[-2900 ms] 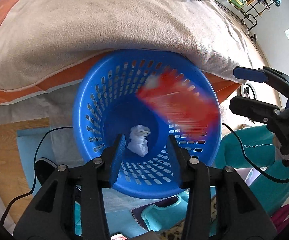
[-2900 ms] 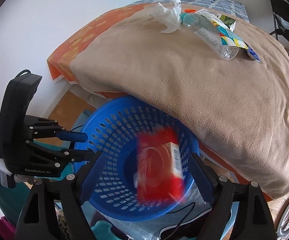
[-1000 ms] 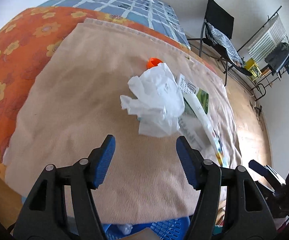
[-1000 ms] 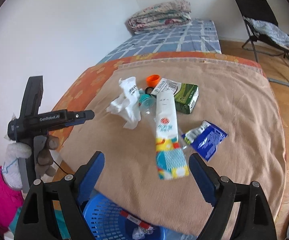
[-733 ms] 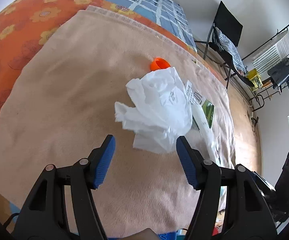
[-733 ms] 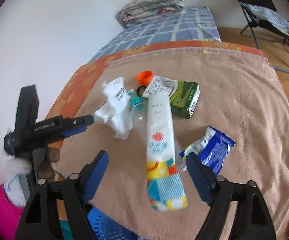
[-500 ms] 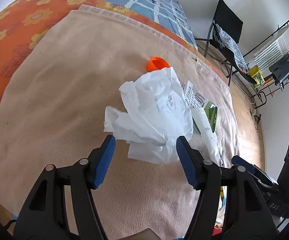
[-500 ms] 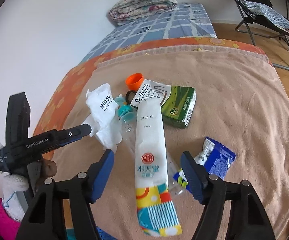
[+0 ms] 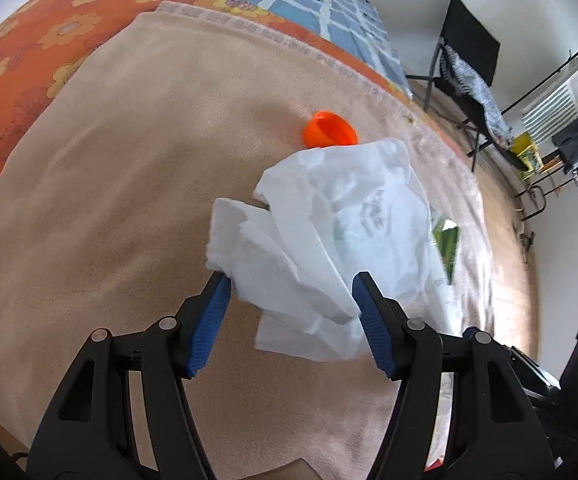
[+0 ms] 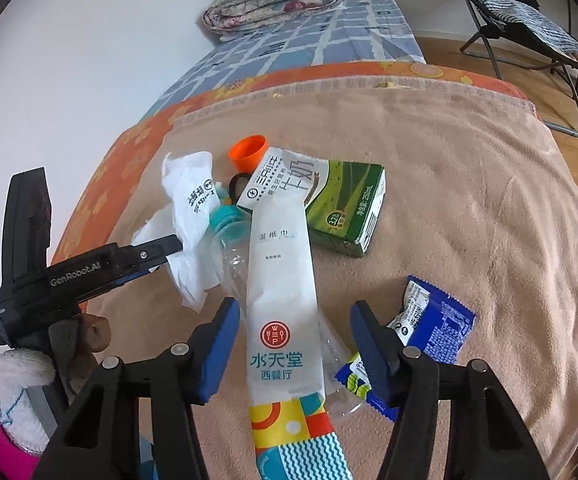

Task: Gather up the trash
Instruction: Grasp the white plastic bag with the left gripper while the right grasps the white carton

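Pickup step: left gripper (image 9: 291,304) spread wide around crumpled white tissue wad (image 9: 329,236) on tan bed blanket (image 9: 109,200), beside orange plastic cap (image 9: 329,133). Next: close, lift. Right gripper (image 10: 295,334) open, straddling long paper wet-wipe sachet (image 10: 283,288).

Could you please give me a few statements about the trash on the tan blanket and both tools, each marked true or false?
1. The left tool is open around the crumpled white paper napkin. True.
2. The small orange plastic cap is screwed onto the clear plastic bottle. False: it lies loose on the tan blanket; the bottle wears a teal cap.
3. The long white paper sleeve lies across the bottle. True.
4. The right tool is clamped on the blue snack wrapper. False: it is open and holds nothing.
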`<state>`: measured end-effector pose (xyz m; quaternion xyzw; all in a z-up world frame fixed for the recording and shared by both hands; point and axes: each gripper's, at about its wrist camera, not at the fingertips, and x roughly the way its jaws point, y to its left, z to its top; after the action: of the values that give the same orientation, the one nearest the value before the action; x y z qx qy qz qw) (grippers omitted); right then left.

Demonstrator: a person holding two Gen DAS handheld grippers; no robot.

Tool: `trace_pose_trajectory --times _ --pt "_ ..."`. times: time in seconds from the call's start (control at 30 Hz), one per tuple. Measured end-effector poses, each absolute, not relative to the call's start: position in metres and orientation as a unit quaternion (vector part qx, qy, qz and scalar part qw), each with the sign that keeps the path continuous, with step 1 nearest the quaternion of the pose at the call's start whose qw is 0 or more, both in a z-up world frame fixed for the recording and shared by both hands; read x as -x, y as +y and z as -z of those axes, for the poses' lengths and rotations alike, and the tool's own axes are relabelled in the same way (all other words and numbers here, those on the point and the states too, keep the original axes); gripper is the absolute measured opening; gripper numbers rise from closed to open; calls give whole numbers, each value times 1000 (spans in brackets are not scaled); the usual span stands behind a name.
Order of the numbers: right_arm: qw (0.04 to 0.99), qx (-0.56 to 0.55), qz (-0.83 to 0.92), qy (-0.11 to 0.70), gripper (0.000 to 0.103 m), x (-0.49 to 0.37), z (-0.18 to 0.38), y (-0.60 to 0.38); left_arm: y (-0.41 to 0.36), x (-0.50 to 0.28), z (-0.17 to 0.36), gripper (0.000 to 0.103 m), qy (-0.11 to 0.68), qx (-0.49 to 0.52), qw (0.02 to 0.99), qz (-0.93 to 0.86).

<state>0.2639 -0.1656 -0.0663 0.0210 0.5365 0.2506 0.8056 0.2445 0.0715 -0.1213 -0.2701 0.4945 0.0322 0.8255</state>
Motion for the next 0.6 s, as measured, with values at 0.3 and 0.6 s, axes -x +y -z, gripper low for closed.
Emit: trace_pose_trajectory --times 0.3,0.6 --pt "799 -24 -253 546 35 -266 76 -162 74 -241 118 15 474 267 839 -13" --pt "811 -47 -260 523 15 -264 65 -172 80 -234 98 6 435 280 856 0"
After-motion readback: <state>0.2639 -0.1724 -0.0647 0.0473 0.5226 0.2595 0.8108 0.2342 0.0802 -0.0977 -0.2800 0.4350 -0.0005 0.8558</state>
